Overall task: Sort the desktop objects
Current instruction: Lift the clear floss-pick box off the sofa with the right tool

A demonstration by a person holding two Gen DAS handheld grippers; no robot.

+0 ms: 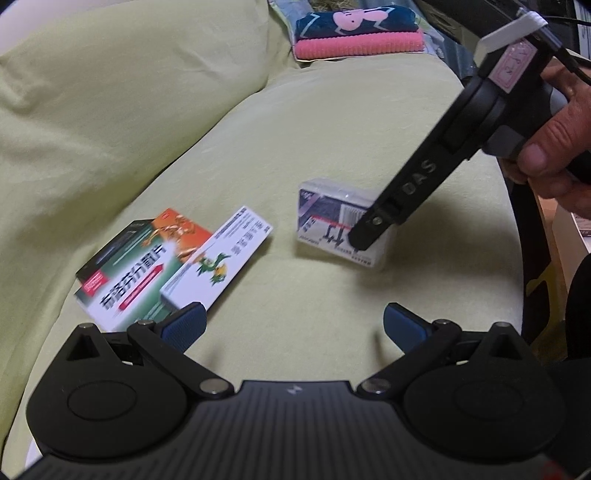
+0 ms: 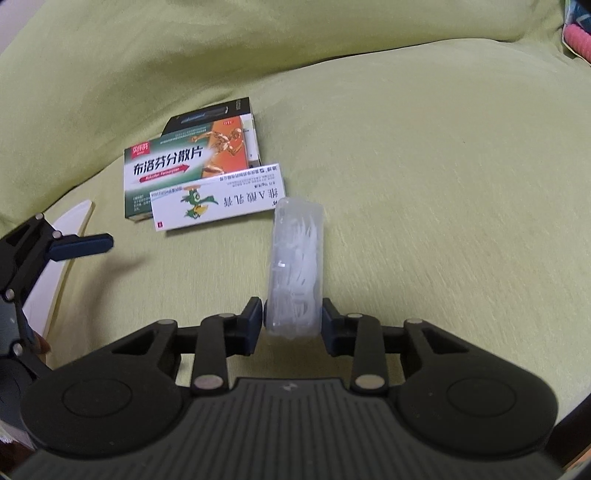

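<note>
My right gripper [image 2: 291, 317] is shut on a clear plastic box [image 2: 295, 266] of white floss picks, held on edge just above the green cushion; it also shows in the left wrist view [image 1: 343, 225] with the right gripper [image 1: 364, 236] on it. A green-and-orange medicine box [image 2: 184, 166] lies to the left with a white ointment box [image 2: 218, 201] lying partly across it. In the left wrist view they are the medicine box [image 1: 136, 266] and the ointment box [image 1: 218, 262]. My left gripper [image 1: 293, 326] is open and empty, near these boxes.
Everything lies on a green sofa seat [image 1: 332, 122] with a back cushion [image 1: 110, 92] behind. Folded pink and dark-blue towels [image 1: 358, 33] lie at the far end. A white curved edge [image 2: 62, 254] and the left gripper's finger [image 2: 81, 245] are at the left of the right wrist view.
</note>
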